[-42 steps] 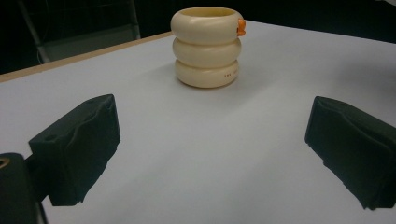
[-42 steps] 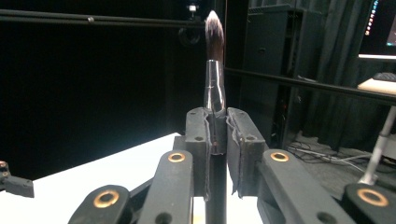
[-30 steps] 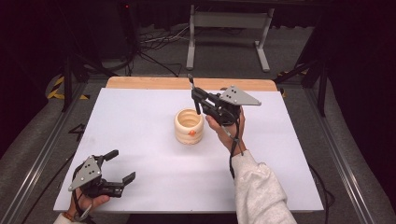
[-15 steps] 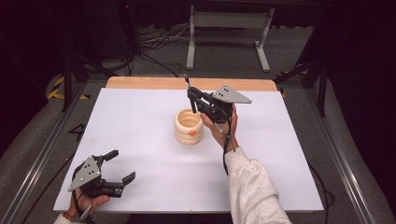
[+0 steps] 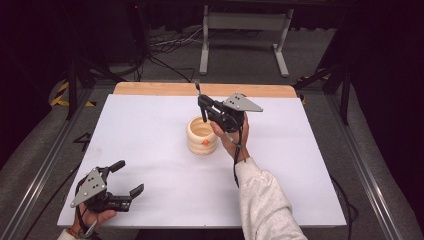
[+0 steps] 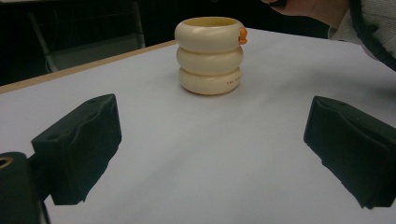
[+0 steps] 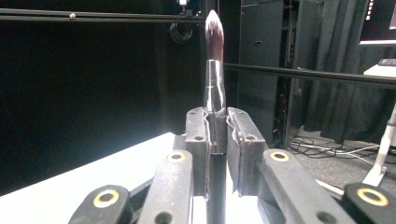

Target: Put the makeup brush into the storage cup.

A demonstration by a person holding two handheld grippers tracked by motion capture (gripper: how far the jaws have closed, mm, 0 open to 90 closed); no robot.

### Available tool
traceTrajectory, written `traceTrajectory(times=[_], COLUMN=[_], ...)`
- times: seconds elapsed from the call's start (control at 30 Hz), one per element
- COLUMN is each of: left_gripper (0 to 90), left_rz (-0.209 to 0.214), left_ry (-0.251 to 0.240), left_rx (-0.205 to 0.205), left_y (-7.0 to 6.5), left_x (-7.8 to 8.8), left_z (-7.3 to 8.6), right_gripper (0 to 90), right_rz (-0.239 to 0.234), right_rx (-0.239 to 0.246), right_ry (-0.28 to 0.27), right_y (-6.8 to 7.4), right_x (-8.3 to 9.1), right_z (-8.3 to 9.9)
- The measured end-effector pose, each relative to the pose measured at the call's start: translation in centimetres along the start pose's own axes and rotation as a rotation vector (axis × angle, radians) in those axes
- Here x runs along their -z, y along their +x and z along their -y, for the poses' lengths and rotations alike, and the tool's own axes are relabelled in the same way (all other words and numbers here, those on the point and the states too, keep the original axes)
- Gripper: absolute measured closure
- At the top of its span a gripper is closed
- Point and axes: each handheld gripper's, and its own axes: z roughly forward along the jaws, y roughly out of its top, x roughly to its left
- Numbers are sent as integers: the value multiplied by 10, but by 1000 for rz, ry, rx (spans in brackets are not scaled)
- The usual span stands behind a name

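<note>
A cream ribbed cup (image 5: 202, 135) with a small orange spot stands upright near the middle of the white table (image 5: 150, 130); it shows farther off as the cup (image 6: 210, 53) in the left gripper view. My right gripper (image 5: 204, 106) hovers just right of and above the cup's rim, shut on a makeup brush (image 5: 199, 92) that stands upright, bristles up. In the right gripper view the brush (image 7: 215, 70) rises from between the closed pads. My left gripper (image 5: 127, 177) rests open near the front left corner, nothing between its pads (image 6: 79, 144).
A wooden strip (image 5: 150, 89) runs along the table's far edge. Beyond it are a metal stand (image 5: 245, 30) and cables on the floor. A sleeved forearm (image 5: 265, 200) reaches in from the bottom right.
My right gripper with the brush has moved left and down, closer to the cup's rim. The left gripper has stayed still.
</note>
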Motion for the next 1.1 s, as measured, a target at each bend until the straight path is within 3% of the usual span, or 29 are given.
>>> traceTrajectory(times=[0.67, 1.1], left_gripper=[49, 50], left_rz=[6, 2], left_ry=[-1, 1], left_rx=[4, 9], left_y=[1, 1], left_x=[1, 0], left_z=[1, 1], right_gripper=[801, 800], right_rz=[18, 36], right_rx=[-7, -29], right_ry=[54, 92], right_y=[-2, -4], right_x=[-16, -16], right_z=[23, 41])
